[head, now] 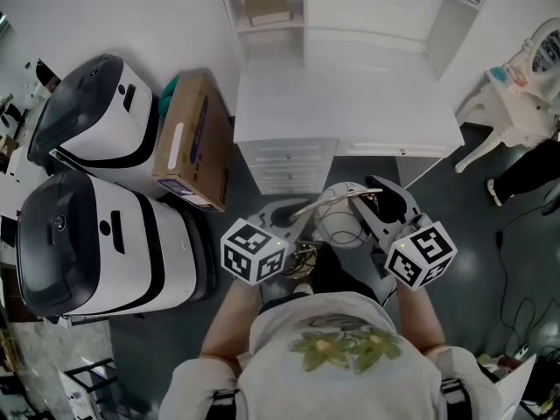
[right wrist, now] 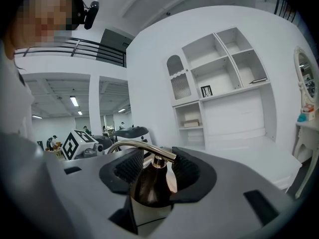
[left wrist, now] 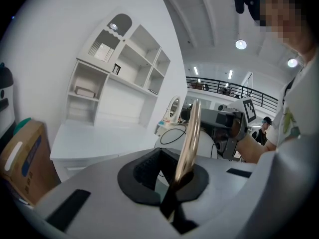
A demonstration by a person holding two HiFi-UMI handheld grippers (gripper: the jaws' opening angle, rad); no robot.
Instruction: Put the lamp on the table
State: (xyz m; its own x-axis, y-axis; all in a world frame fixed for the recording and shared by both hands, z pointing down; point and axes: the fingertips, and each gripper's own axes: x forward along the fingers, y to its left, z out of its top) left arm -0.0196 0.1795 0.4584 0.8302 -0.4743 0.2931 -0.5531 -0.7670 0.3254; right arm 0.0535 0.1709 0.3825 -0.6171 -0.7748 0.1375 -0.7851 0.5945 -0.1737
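Note:
I hold the lamp [head: 339, 210] in front of the person's chest, over the floor, just short of the white table [head: 350, 103]. It has a white globe [left wrist: 172, 137], a dark bronze cap [right wrist: 149, 183] and a curved gold arm [right wrist: 142, 147]. My left gripper [head: 293, 227] is shut on the gold arm [left wrist: 189, 138], which stands upright between its jaws [left wrist: 172, 183]. My right gripper [head: 378, 201] is shut on the lamp at its cap, with a pad on each side [right wrist: 155, 169]. The lamp's base is hidden.
The table carries a white shelf hutch [head: 350, 7] at its back and has drawers [head: 284, 164] below on the left. A cardboard box [head: 188, 143] and two black-and-white machines [head: 92, 116] [head: 96, 243] stand to the left. A white chair [head: 512, 103] and floor cables [head: 516, 261] are at the right.

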